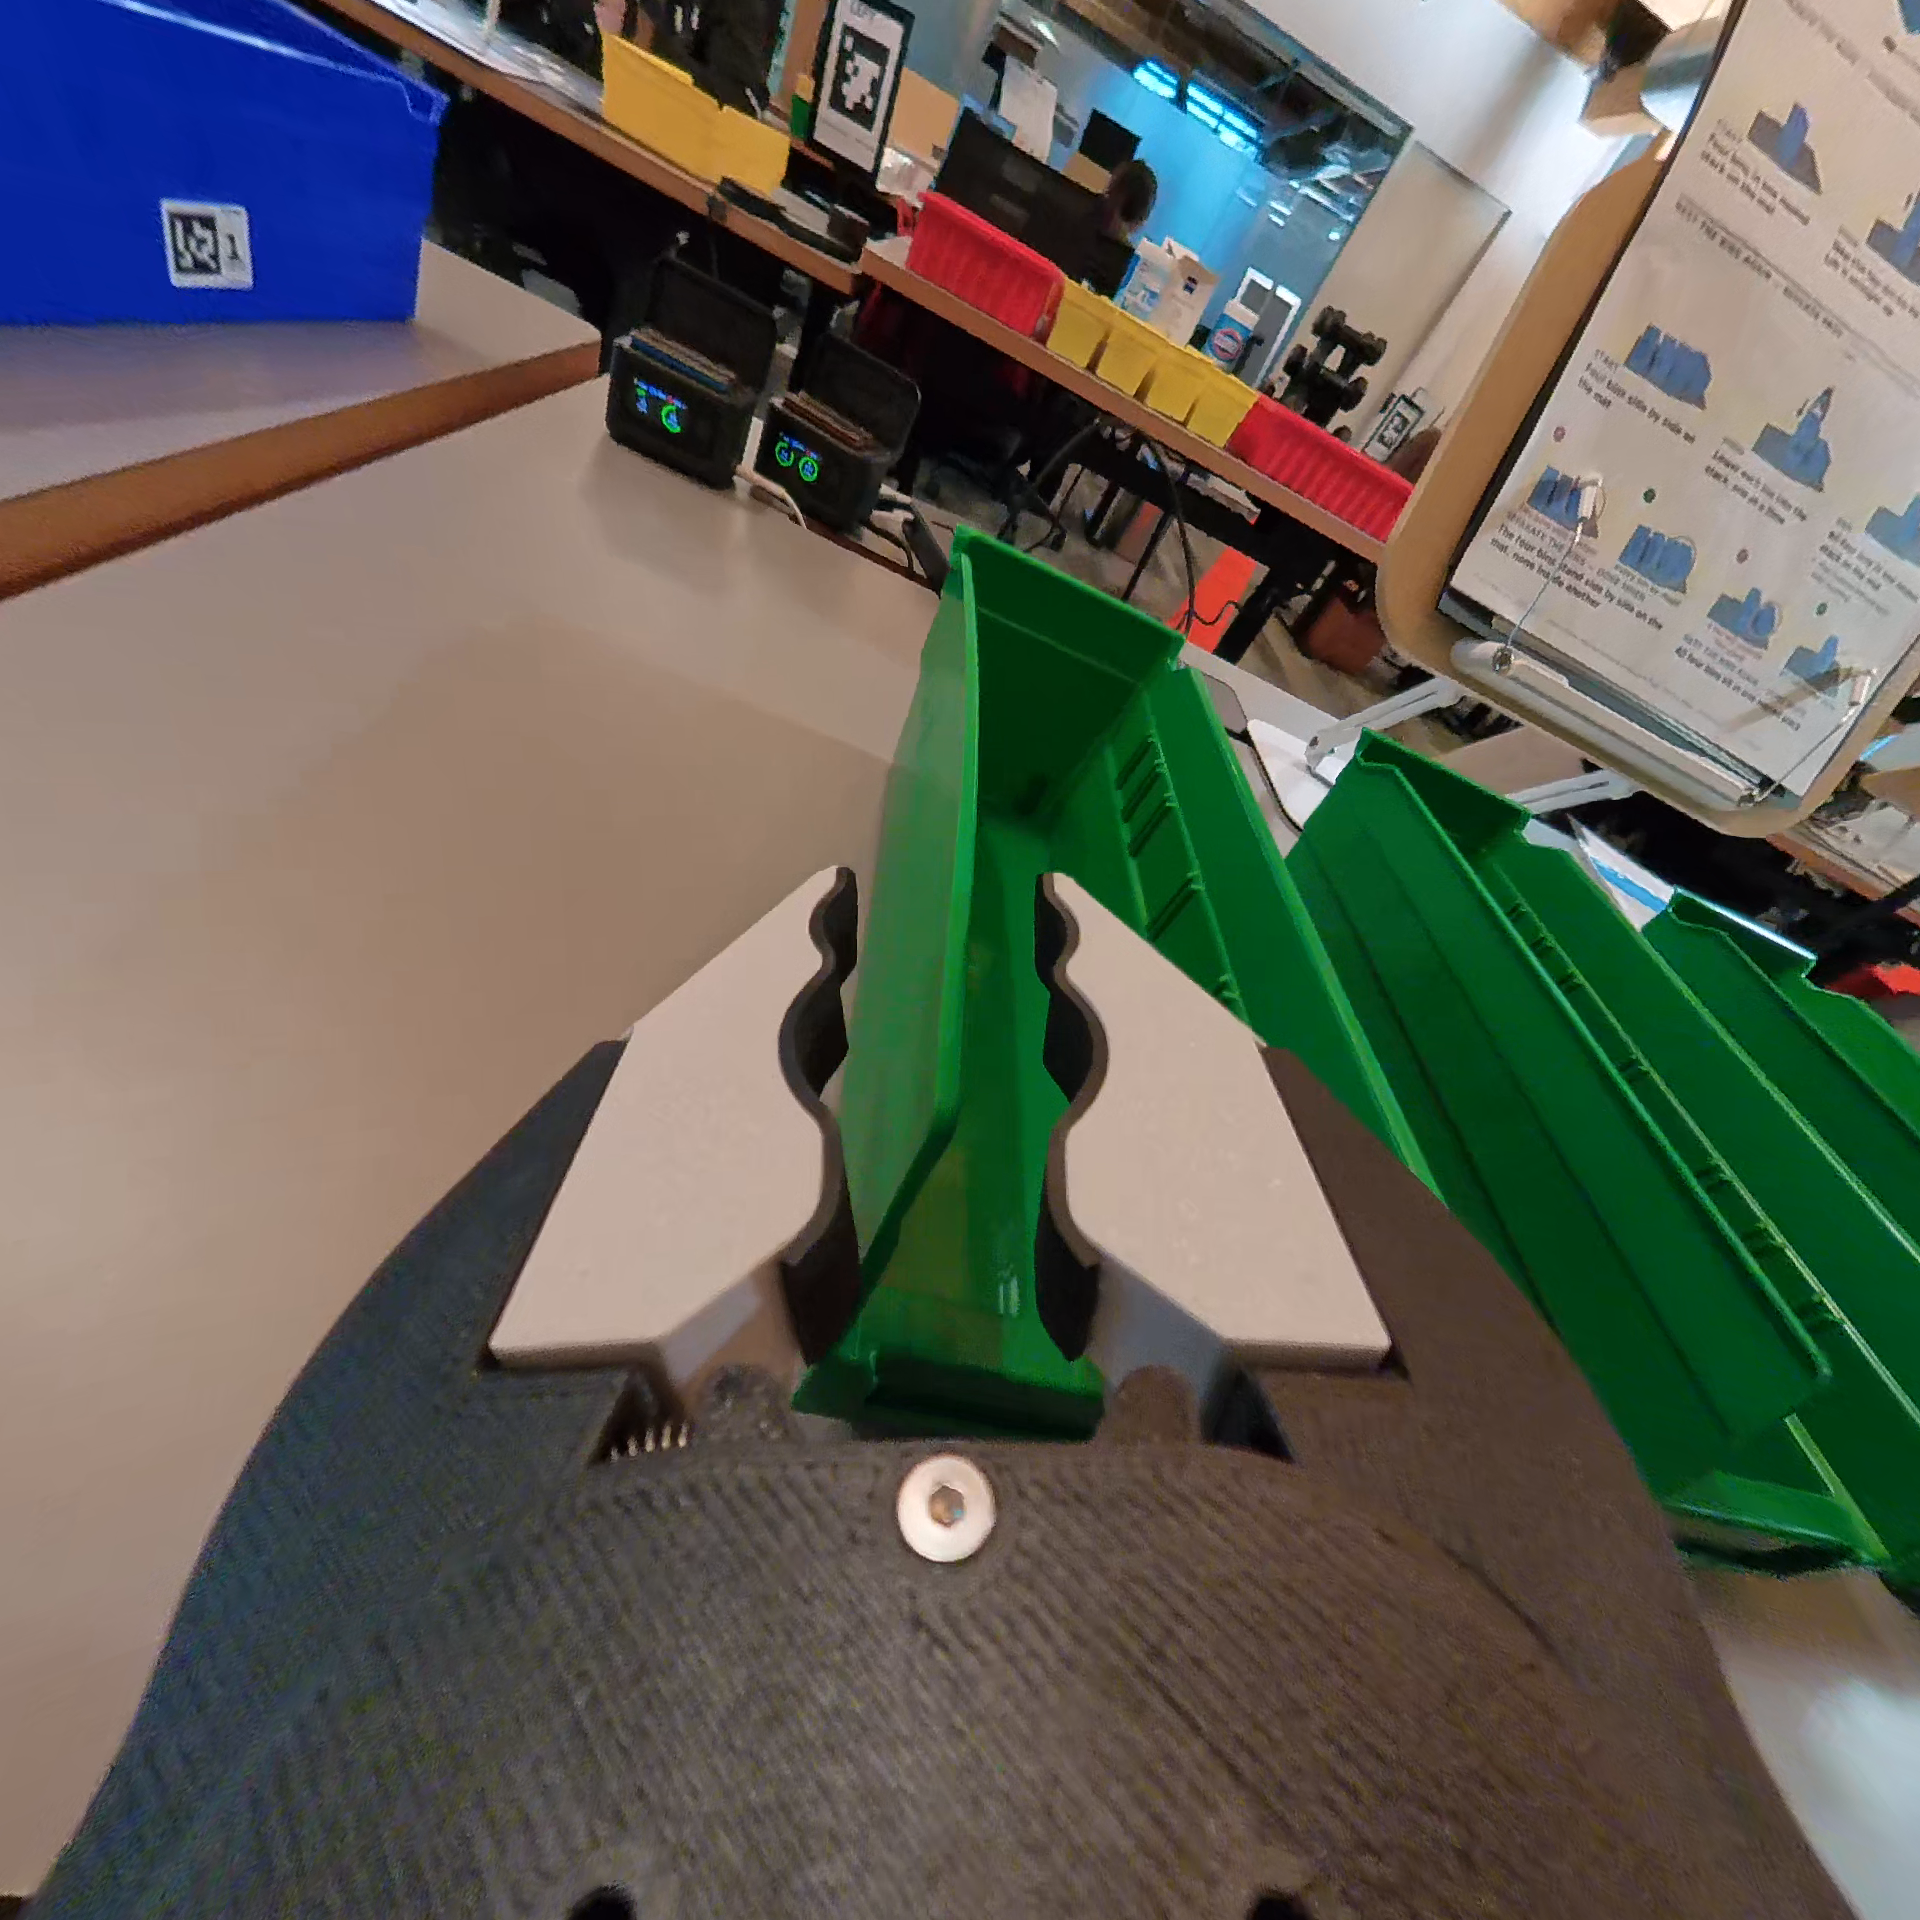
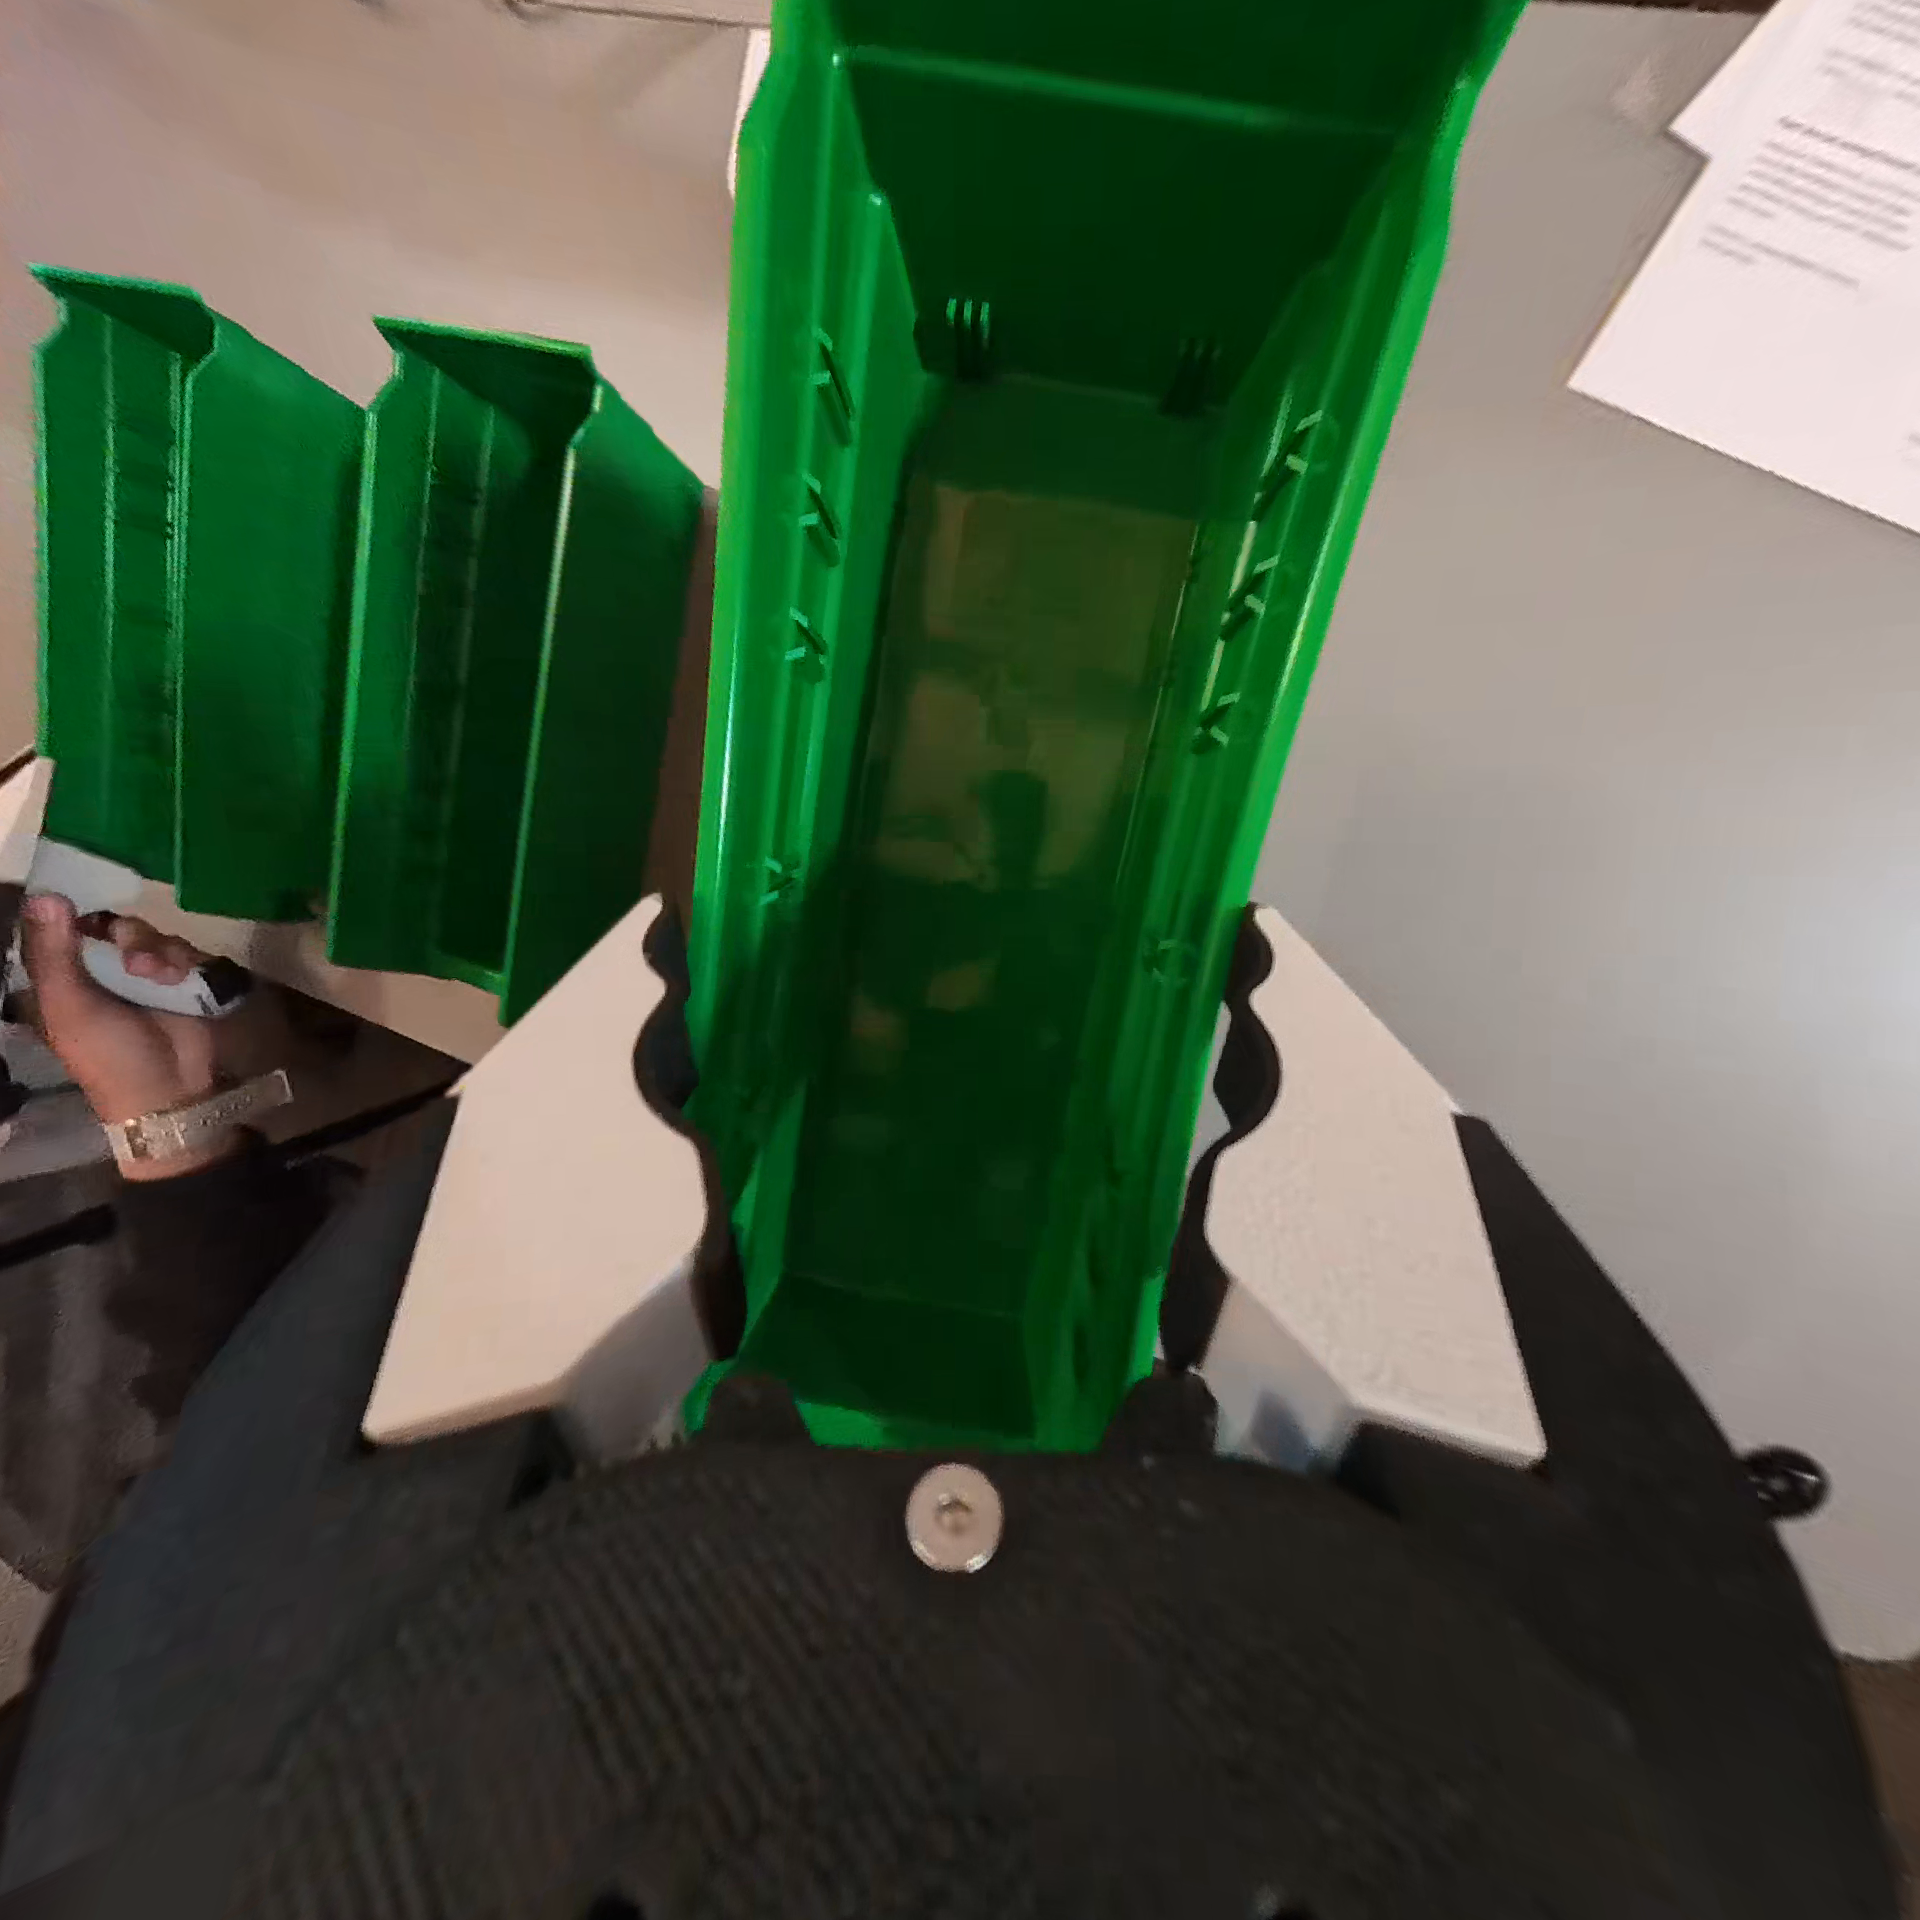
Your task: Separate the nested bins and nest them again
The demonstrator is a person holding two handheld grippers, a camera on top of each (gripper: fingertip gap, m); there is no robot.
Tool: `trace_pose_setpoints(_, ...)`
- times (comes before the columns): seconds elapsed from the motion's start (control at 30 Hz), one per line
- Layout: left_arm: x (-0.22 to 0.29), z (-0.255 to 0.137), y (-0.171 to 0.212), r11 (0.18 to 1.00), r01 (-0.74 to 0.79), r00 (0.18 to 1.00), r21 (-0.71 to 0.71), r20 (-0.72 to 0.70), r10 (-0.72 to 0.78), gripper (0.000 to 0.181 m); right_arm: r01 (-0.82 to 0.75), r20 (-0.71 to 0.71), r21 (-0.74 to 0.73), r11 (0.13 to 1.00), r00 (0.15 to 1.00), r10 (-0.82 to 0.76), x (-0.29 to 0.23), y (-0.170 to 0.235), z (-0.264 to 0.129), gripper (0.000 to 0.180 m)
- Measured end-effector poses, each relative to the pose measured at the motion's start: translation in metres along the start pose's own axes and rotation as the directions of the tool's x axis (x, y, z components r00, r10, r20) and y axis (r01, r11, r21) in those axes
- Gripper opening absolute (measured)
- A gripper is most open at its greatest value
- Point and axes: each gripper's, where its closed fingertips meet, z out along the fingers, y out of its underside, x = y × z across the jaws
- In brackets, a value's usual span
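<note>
The left hand-held gripper (image 1: 951, 1091) pinches one wall of a green bin (image 1: 1039, 727) over the worktop (image 1: 416, 831); the right hand-held gripper (image 2: 961, 1132) spans a whole bin (image 2: 1039, 623) across its width (likely lifted for re-nesting), two more bins (image 2: 364, 644) standing left.

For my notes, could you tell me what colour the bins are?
Green bins, clearest in the right wrist view.

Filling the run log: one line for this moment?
left gripper: shut on green bin | right gripper: shut on another green bin | two bins on table
</note>
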Motion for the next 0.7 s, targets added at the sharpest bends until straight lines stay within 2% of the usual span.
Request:
trace_pose_setpoints(0.2,-0.010,-0.001,-0.008,1.000,-0.027,0.999,0.014,0.039,0.026,0.032,-0.075,0.026,-0.016,0.997,0.997,0.075,-0.043,-0.002,0.040,0.104)
trace_pose_setpoints(0.33,-0.013,0.004,-0.016,0.999,-0.020,0.999,0.040,0.046,0.018,0.032,-0.093,-0.053,-0.012,0.996,0.994,0.092,-0.043,0.002,0.058,0.103)
trace_pose_setpoints(0.5,-0.012,0.012,-0.025,0.997,0.000,0.998,0.082,0.062,-0.005,0.031,-0.079,-0.053,-0.019,0.997,0.996,0.078,-0.051,0.012,0.077,0.103)
trace_pose_setpoints(0.6,-0.010,0.017,-0.029,0.995,-0.008,0.998,0.103,0.070,0.001,0.030,-0.073,-0.114,-0.011,0.997,0.991,0.071,-0.043,0.016,0.082,0.104)
trace_pose_setpoints(0.7,-0.007,0.020,-0.030,0.994,-0.011,0.998,0.105,0.066,0.004,0.026,-0.083,-0.116,-0.002,0.997,0.990,0.082,-0.043,0.016,0.089,0.104)
